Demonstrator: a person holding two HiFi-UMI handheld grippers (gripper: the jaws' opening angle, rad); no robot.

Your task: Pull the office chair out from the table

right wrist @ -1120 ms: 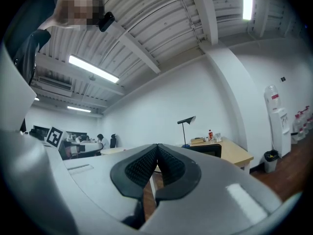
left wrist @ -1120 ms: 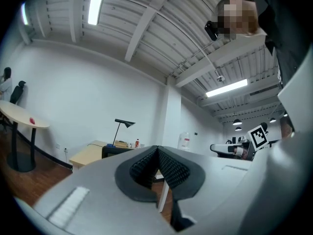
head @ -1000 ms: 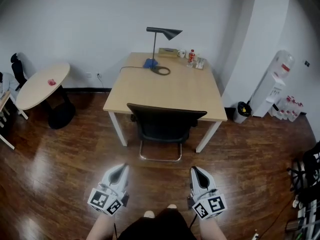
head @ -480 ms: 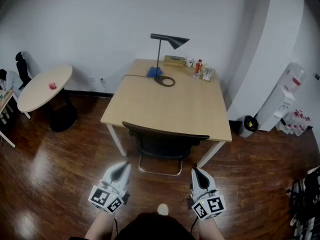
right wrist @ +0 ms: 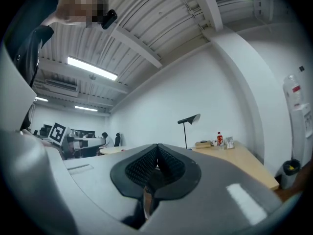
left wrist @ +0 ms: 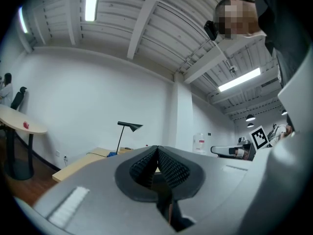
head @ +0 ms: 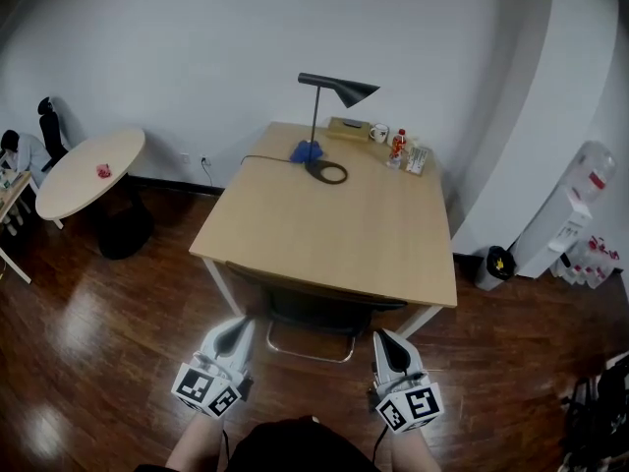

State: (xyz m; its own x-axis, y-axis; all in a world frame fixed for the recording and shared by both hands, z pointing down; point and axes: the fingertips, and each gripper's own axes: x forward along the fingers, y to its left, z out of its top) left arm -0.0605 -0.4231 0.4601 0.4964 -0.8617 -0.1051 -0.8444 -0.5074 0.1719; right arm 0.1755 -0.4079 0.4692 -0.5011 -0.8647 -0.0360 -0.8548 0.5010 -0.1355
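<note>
Tucked under the near edge of the table (head: 334,214): chair (head: 314,309), only backrest and metal base showing. Likely moderately heavy, stiff-framed, apt to scrape rather than roll. Best gripped along the backrest's top rim, one gripper toward each end. Left gripper (head: 240,326) and right gripper (head: 382,335) both closed, empty, short of it.

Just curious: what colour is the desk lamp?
Black; the desk lamp shows best in the head view.
</note>
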